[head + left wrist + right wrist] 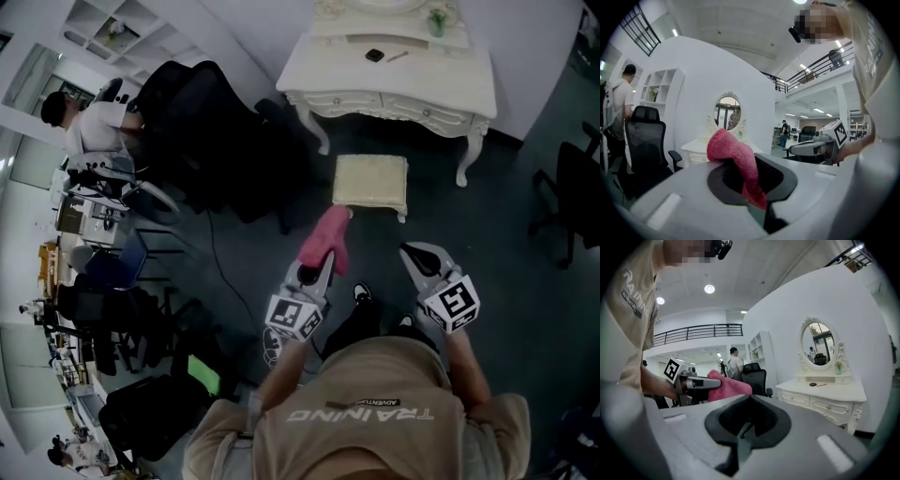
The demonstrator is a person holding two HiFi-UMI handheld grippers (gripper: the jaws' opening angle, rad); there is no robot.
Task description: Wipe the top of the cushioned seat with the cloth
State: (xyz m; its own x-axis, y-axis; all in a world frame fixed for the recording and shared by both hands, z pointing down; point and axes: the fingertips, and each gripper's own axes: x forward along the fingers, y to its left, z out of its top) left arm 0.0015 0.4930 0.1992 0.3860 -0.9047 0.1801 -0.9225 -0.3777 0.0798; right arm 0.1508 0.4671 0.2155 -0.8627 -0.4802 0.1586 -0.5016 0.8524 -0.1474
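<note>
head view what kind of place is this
Probably a large open studio or lab with a staged bedroom corner: a white dressing table and cushioned seat stand together, with black office chairs and cluttered desks right beside them. The right gripper view shows a mezzanine railing.

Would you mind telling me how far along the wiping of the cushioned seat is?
Done: the pink cloth is picked up, clamped in the left gripper. In hand: the cloth hangs in the air short of the cushioned seat, not touching it. Left: all the wiping of the seat top. The right gripper is shut and empty.
</note>
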